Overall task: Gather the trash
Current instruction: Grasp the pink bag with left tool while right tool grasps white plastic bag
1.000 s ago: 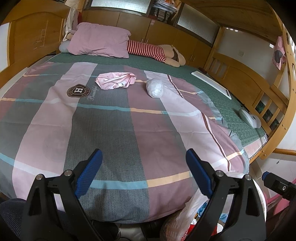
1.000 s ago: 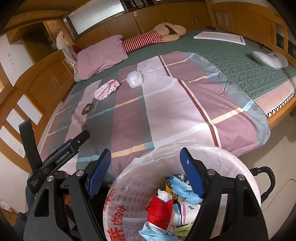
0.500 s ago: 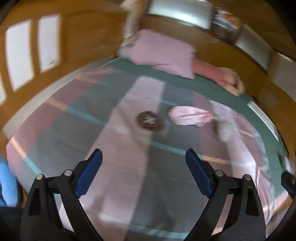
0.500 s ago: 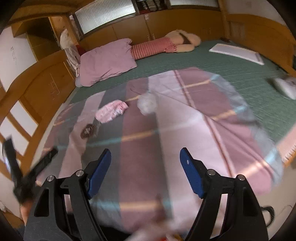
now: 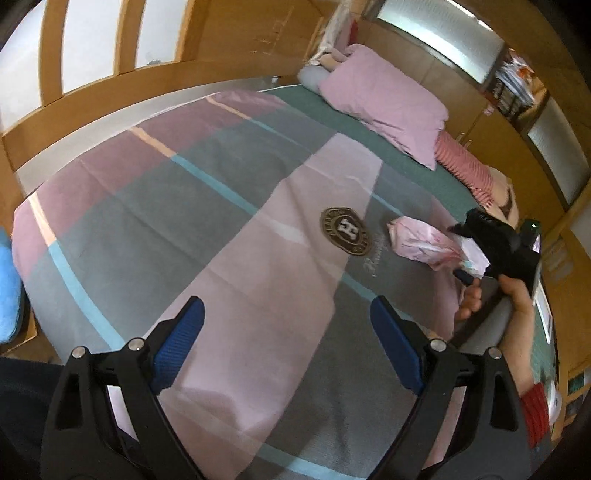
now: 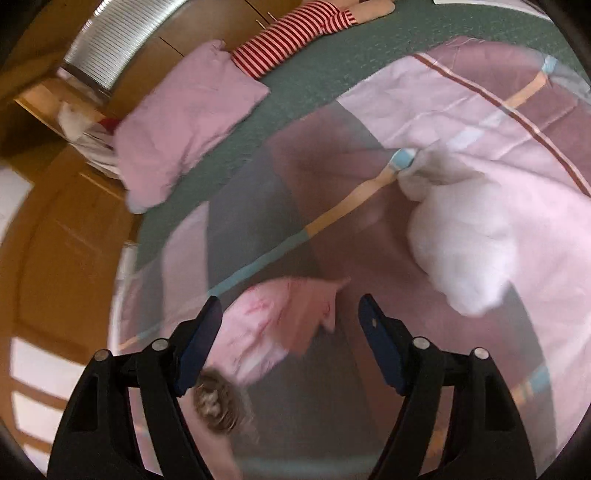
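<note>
A crumpled pink plastic packet (image 6: 280, 325) lies on the striped quilt (image 6: 369, 406), and a crumpled white paper ball (image 6: 465, 254) lies just to its right. My right gripper (image 6: 290, 328) hovers low over the packet with its jaws closing. The packet sits between the blue pads, closer to the left one, and I see no pad pressing on it. In the left wrist view the same packet (image 5: 421, 243) shows with the right gripper and a hand (image 5: 517, 295) beside it. My left gripper (image 5: 288, 321) stands open above the bare quilt with nothing between its fingers.
A round dark emblem (image 5: 345, 230) is printed on the quilt left of the packet. At the head of the bed lie a pink pillow (image 5: 384, 99) and a red-striped doll (image 6: 295, 33). A wooden bed frame (image 5: 110, 107) runs along the far side.
My right gripper swung from over the lined trash basket to low over the pink packet, and its jaws narrowed. The left view turned away from the basket toward the bed's left side.
</note>
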